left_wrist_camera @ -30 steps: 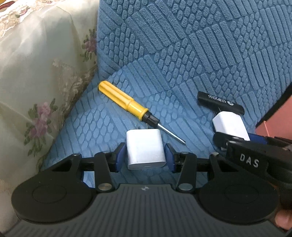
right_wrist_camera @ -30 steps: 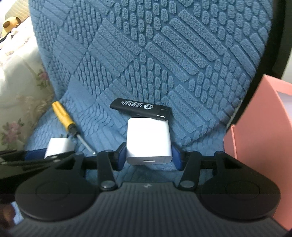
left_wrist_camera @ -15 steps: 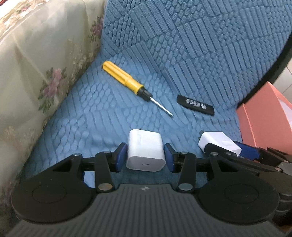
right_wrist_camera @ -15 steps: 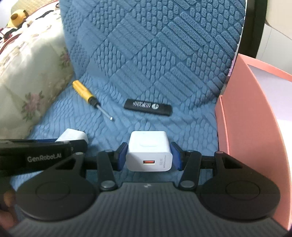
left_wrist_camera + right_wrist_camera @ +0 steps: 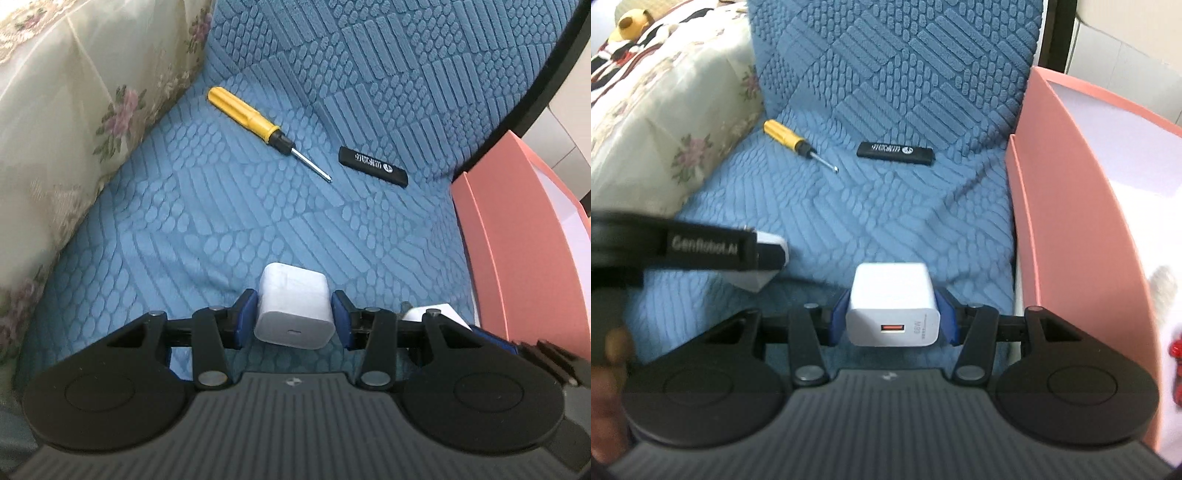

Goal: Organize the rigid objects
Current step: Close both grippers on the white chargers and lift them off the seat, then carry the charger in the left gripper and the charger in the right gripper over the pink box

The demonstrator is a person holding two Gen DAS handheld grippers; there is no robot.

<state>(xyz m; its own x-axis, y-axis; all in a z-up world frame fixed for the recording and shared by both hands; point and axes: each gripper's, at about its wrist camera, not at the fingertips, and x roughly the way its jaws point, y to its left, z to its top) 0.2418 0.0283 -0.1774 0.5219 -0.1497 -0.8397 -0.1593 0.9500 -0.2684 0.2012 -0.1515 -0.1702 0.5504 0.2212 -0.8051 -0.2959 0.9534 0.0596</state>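
Both white chargers, lifted clear of blue cushion (image 5: 258, 229) since a second ago: left gripper (image 5: 293, 319) clamping USB-C charger (image 5: 293, 310), right gripper (image 5: 893, 319) clamping 66W charger (image 5: 892, 306), pink box (image 5: 1078, 206) now alongside for deposit.

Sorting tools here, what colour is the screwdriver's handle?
Yellow, with a black collar; the screwdriver shows best in the left wrist view.
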